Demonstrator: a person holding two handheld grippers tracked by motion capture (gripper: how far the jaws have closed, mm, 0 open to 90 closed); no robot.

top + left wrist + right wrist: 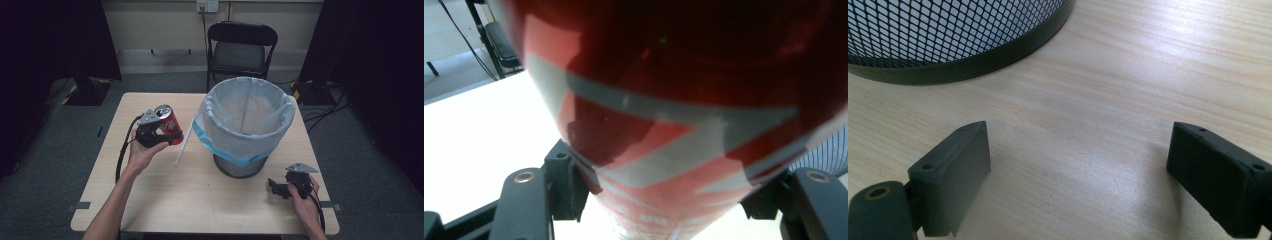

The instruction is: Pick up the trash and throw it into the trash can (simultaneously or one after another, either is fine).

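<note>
A red soda can (169,125) with grey-white markings is held tilted above the left part of the table, and my left gripper (162,134) is shut on it. In the left gripper view the can (674,125) sits pressed between both jaws. A mesh waste bin (245,125) lined with a pale blue bag stands at the table's middle right. My right gripper (275,187) rests open near the front right, with bare wood between its jaws (1078,165). The bin's black mesh base (948,45) lies just ahead of it.
A white straw-like stick (183,145) leans between the can and the bin. The wooden table (200,195) has bare room along its front. A black folding chair (240,50) stands behind the far edge. Dark curtains flank both sides.
</note>
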